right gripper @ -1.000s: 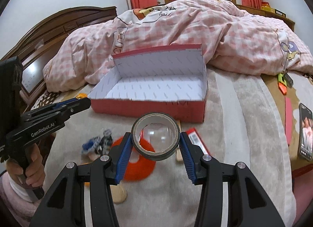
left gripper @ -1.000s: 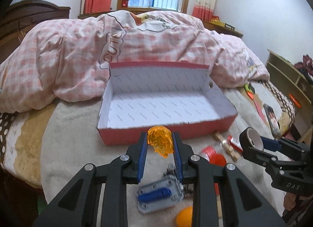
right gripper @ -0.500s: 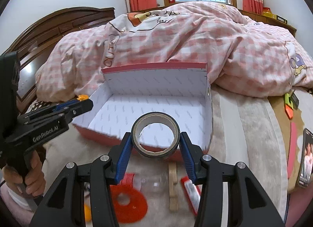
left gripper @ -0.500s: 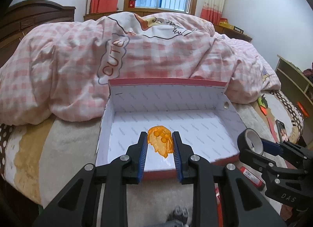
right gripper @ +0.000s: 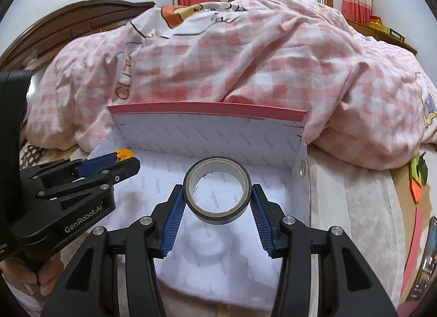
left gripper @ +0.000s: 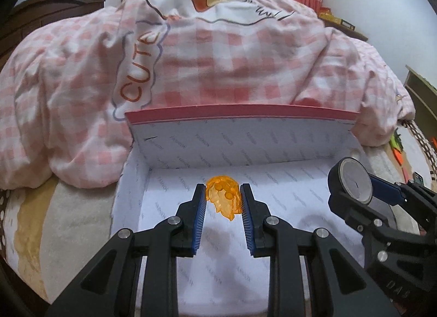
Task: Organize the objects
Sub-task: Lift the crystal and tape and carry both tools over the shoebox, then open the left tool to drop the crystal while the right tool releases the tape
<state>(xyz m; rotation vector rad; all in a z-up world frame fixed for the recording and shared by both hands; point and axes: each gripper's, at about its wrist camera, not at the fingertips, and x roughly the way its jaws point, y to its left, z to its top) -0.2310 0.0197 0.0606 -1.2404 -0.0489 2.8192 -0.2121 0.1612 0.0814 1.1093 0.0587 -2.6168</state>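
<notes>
An open red box with a white patterned lining lies on the bed. My left gripper is shut on a translucent orange toy piece and holds it above the box floor. My right gripper is shut on a dark roll of tape and holds it above the right half of the box. The tape roll shows at the right of the left wrist view. The orange piece shows at the left of the right wrist view.
A heaped pink checked quilt lies right behind the box. A beige blanket covers the bed to the right. Small orange and green items and a phone lie at the far right. A dark wooden headboard stands left.
Both grippers moved forward from above the loose items on the blanket to above the inside of the box, each still holding its object.
</notes>
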